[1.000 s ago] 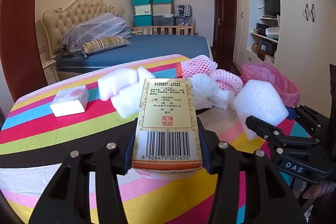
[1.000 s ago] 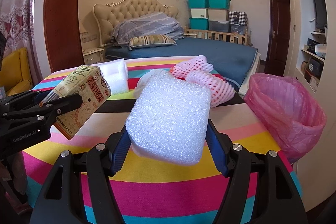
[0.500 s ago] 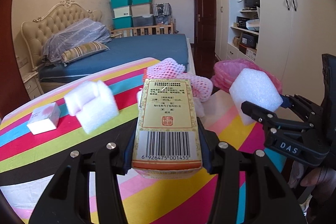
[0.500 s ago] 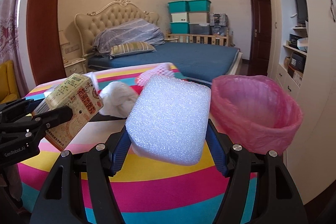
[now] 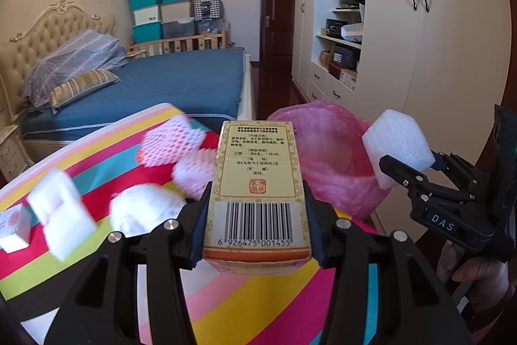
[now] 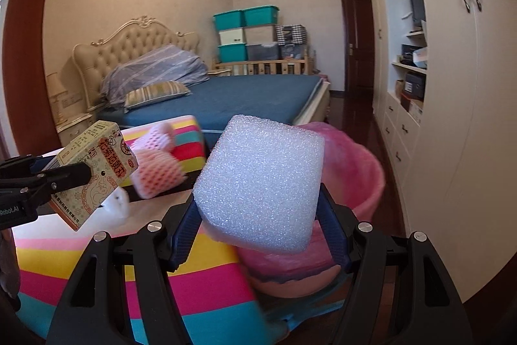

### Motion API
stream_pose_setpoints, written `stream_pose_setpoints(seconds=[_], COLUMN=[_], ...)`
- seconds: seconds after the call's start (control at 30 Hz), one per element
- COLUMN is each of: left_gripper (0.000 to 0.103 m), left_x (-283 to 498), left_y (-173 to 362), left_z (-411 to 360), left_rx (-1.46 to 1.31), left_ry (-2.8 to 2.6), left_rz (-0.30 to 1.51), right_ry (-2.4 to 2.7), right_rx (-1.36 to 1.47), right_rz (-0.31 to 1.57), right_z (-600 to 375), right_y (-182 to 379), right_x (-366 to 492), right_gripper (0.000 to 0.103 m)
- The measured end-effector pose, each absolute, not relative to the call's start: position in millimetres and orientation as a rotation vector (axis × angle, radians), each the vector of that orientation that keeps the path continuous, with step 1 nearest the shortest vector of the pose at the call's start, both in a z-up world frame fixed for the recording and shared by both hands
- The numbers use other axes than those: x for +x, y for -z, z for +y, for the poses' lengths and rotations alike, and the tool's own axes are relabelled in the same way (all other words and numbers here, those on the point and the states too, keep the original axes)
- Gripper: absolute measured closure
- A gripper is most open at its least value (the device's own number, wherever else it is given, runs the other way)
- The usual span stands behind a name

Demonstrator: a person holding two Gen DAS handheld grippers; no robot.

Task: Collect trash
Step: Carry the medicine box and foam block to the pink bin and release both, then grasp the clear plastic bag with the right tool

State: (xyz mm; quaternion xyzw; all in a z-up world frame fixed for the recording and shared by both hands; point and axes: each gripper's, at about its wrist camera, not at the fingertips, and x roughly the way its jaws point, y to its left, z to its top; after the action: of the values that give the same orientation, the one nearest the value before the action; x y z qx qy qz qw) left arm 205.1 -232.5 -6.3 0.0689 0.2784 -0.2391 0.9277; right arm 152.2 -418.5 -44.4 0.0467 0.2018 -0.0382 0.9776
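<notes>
Room: bedroom; a striped tablecloth (image 5: 274, 306) in bright bands covers the table in front of me, blue bed (image 5: 181, 80) behind, white wardrobe (image 5: 452, 86) to the right.
Bin: pink-lined trash bin (image 5: 326, 157) stands just off the table's far right corner, mouth open.
Left load: my left gripper (image 5: 257, 225) is clamped on a yellow carton (image 5: 257, 183), barcode face up, pads on its two long sides near the base.
Right load: my right gripper (image 6: 258, 215) is closed on a white foam block (image 6: 261, 180), pads pressed into its lower flanks; the block sits in front of the bin's mouth in the right wrist view.
Carton handling: stiff card, light, probably empty (a guess); sides could cave under a hard squeeze, so the hold near the folded end suits it.
Foam handling: very light, springy, rough-surfaced, unlikely to slip; it gives under the pads.
Still on the table: pink foam netting (image 5: 174, 141), a crumpled white wad (image 5: 142, 209), another white foam piece (image 5: 61, 212), a small white box (image 5: 14, 228) at the left edge (blurred).
Step, as I judge it: carrying both pieces to the bin; release comes once each is over the opening.
</notes>
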Motion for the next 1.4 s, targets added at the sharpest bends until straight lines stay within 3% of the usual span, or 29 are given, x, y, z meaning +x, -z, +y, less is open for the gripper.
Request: stream_pose_setpoints(seconds=[0.57,0.6,0.67,0.8,0.93,1.4], left_gripper=[0.053,0.051,0.031,0.023,0.006,0.005], left_x=[311.8,314.3,316.5,310.6,293.3,205.9], left_y=[6.9,8.4,12.0,14.1,11.4,18.1], left_z=[-351.4,-352.9,-353.9,-341.4,-309.5,-152.9], left_rx=[0.083,0.082,0.084,0.103,0.102,0.241], left_ry=[0.616,0.615,0.6,0.553,0.476,0.236], left_rz=[0.648,0.651,0.647,0.623,0.578,0.522], right_ry=[0.093,0.087,0.083,0.097,0.103,-0.039], right_rx=[-0.007,-0.012,-0.032,-0.035,-0.006,-0.001], right_rz=[0.435,0.435,0.431,0.438,0.41,0.396], right_z=[-463.1,-463.2,-460.3,-463.4,-461.4,-377.2], right_y=[60.8,62.7,65.9,70.8,67.9,46.9], right_x=[208.1,208.9,209.1,204.2,186.1,162.6], right_gripper=[0.037,0.031,0.019,0.019,0.019,0.019])
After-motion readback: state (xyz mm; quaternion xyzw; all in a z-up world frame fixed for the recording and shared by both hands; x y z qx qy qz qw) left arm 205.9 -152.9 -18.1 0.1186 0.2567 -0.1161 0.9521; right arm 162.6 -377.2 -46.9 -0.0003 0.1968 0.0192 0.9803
